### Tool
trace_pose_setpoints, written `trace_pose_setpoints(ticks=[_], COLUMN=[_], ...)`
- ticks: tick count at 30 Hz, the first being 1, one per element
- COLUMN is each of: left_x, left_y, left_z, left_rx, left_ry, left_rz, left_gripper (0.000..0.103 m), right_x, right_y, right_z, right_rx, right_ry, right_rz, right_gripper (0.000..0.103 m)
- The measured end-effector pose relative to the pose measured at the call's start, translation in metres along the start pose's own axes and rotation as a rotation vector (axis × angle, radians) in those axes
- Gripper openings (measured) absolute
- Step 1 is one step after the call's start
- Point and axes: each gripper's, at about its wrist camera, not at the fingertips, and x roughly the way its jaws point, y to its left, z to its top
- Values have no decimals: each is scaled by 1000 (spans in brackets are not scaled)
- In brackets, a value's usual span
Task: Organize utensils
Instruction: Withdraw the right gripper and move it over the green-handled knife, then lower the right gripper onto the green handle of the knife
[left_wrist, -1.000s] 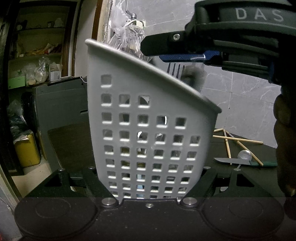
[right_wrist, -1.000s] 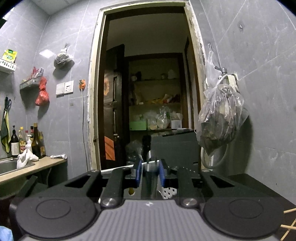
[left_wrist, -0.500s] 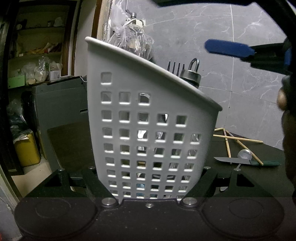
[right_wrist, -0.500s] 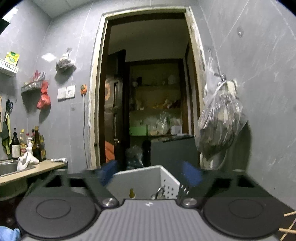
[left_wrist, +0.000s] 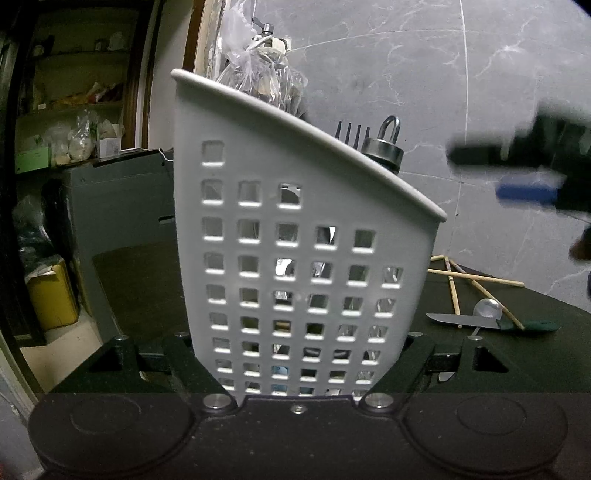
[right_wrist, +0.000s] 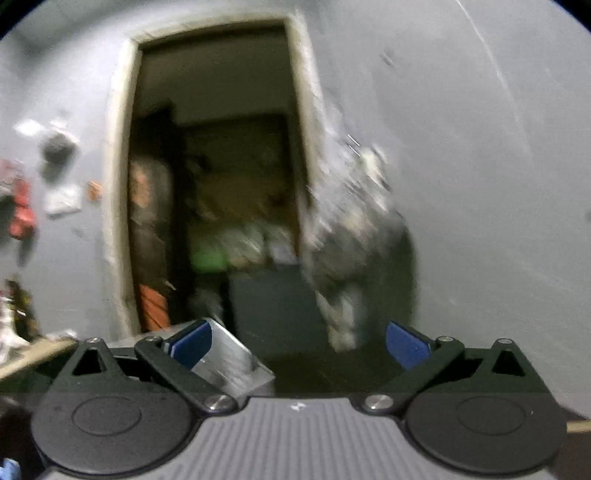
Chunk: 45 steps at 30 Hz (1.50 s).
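A white perforated utensil basket (left_wrist: 295, 258) stands on the dark table, tilted, between the fingers of my left gripper (left_wrist: 299, 336). Its pads press the basket's lower sides while its jaws are opening slightly. Fork tines (left_wrist: 352, 134) and a metal handle with a ring (left_wrist: 386, 147) stick out above the rim. In the left wrist view my right gripper (left_wrist: 524, 173) is a blur to the right of the basket. Its jaws are opening wide with nothing between them (right_wrist: 299, 347). The basket (right_wrist: 229, 362) shows blurred at its lower left.
Wooden chopsticks (left_wrist: 476, 275), a knife with a green handle (left_wrist: 465, 320) and a spoon (left_wrist: 487, 308) lie on the table at the right. A plastic bag (left_wrist: 262, 81) hangs on the marble wall behind. A dark cabinet (left_wrist: 118, 206) and a yellow container (left_wrist: 51, 295) stand at the left.
My right gripper opened above the basket, let go of the ring-handled utensil, which now stands in the basket, and drew away to the right. The left gripper and the basket stayed put.
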Motion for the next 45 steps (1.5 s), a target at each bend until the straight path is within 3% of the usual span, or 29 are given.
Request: trace_pose_setpoints(ticks=[3,8,22,26,35,40,45], left_x=[0,1,1,1,4,4,4], left_y=[1,1,1,1,2,2,2], left_z=[1,2,2,2,1,-1,-2], left_rx=[0,0,1,1,-3,-6,-8], left_ry=[1,2,3,3,6,8,9], left_rz=[-2,-2,-2,-2,-5,-6,-5], left_gripper=[81,81,81,81,81,81,81], right_x=[12,20,0,4,-9,-19,-19], right_y=[-26,-68,-130,-141,-116,-87,-49], right_z=[-9,-28,-70,-81,-81,-81,-84], right_rx=[71,250,428,475,362,315,260], right_ry=[137,279,339,369,449,514,560], right_rz=[-140,-261,-431,-423,-357,-242,-66], right_gripper=[103,103,103,103,103,103,103])
